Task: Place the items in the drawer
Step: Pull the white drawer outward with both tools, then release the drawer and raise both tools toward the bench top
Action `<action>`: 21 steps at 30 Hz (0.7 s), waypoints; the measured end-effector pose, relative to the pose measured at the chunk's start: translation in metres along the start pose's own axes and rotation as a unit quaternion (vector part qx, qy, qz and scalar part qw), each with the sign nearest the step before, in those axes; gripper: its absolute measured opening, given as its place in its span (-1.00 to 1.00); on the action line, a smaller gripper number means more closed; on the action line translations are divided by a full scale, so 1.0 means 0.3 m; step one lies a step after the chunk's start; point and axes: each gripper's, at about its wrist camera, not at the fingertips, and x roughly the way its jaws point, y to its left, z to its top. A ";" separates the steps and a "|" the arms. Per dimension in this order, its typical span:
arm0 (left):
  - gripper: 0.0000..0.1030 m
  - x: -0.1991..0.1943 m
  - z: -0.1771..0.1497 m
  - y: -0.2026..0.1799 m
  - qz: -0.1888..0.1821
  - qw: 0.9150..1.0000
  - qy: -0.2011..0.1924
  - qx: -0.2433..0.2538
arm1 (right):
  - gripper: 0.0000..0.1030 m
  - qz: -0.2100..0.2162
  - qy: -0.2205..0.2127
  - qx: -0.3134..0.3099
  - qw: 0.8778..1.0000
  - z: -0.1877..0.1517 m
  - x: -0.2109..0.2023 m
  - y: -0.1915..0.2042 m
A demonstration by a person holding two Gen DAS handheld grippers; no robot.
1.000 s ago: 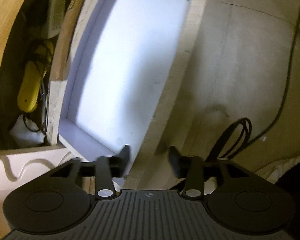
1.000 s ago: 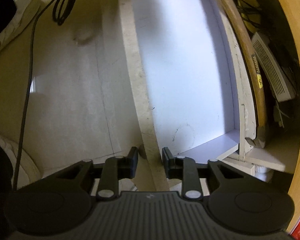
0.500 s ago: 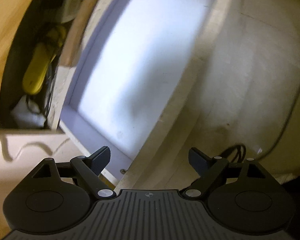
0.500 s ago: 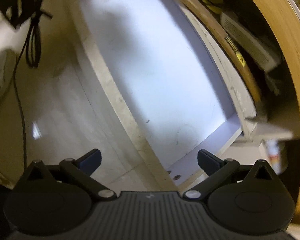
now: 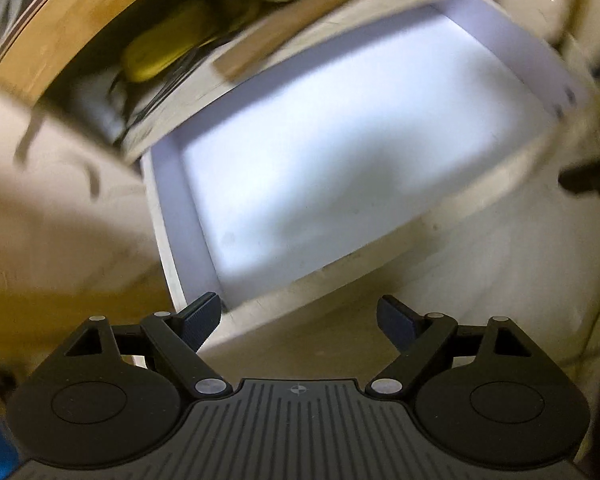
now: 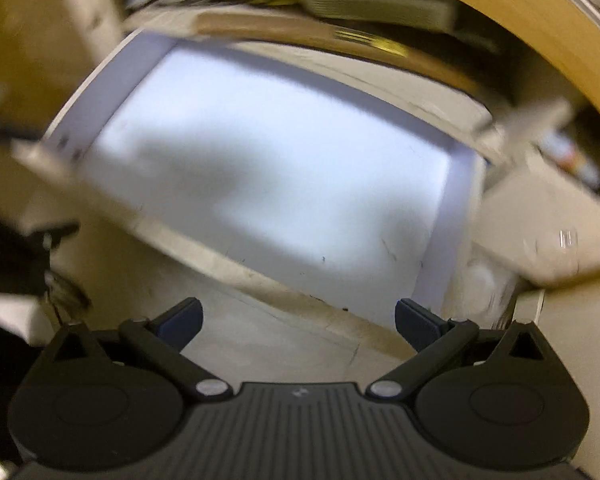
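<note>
A pulled-out drawer with a white bottom (image 5: 340, 152) fills the left wrist view and nothing lies in it. It also shows in the right wrist view (image 6: 268, 168). My left gripper (image 5: 299, 318) is open and empty, just in front of the drawer's pale front panel (image 5: 340, 288). My right gripper (image 6: 299, 322) is open and empty, above the front panel (image 6: 260, 276). Both views are blurred by motion.
Behind the drawer, under a wooden top (image 5: 100, 20), lie a yellow object (image 5: 168, 52), a wooden handle (image 5: 284, 36) and a pale flat box (image 6: 380, 4). A black object (image 5: 588, 176) shows at the drawer's right end, and a black object (image 6: 20, 256) at its left end in the right wrist view.
Both grippers have opened wide from nearly shut around the drawer's front panel. Both have swung round, so the drawer now lies across each view.
</note>
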 end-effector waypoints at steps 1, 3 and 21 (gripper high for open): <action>0.67 -0.006 -0.001 0.011 -0.003 1.000 0.000 -0.030 | 0.99 0.004 0.003 0.022 1.000 0.000 0.004 -0.012; 0.67 -0.022 -0.002 0.044 -0.023 0.995 -0.005 -0.099 | 0.99 0.014 0.007 0.066 0.998 -0.006 0.013 -0.034; 0.67 -0.016 0.007 0.109 -0.011 0.973 -0.001 -0.229 | 0.99 0.000 -0.018 0.139 0.990 -0.014 0.014 -0.034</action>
